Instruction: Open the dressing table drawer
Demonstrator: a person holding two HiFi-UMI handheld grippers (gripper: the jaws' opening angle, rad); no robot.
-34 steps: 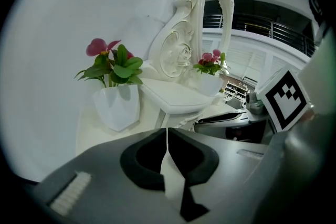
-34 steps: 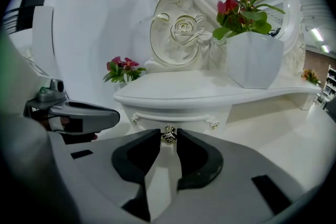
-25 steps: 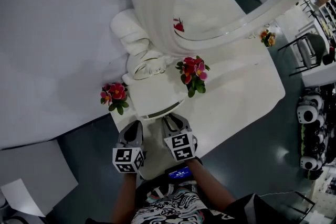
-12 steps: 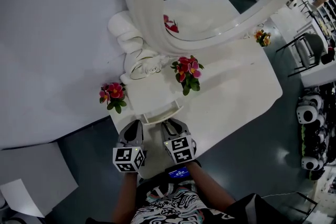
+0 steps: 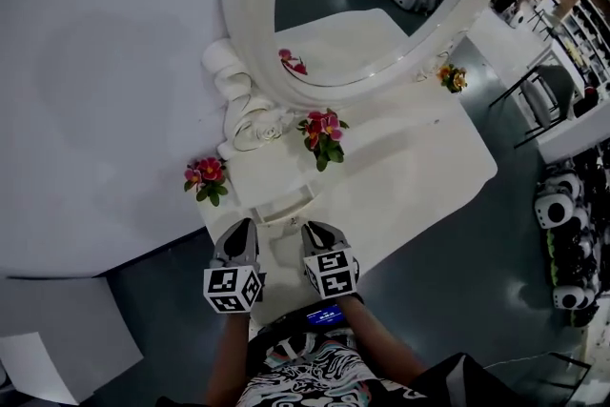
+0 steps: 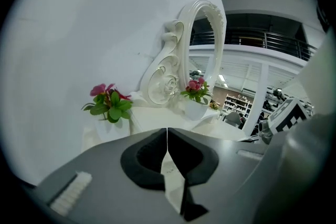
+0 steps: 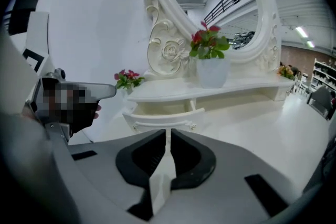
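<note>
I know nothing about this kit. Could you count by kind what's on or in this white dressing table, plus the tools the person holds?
Flower pots: 3
Mirror: 1
Drawer, pulled open: 1
Grippers: 2 (left gripper shut and empty; right gripper closing, nothing between its jaws)
Total: 7

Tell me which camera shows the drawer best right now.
The right gripper view: the drawer faces it, pulled partly open, handle visible. The head view shows the drawer small, from above. The left gripper view does not clearly show it.
</note>
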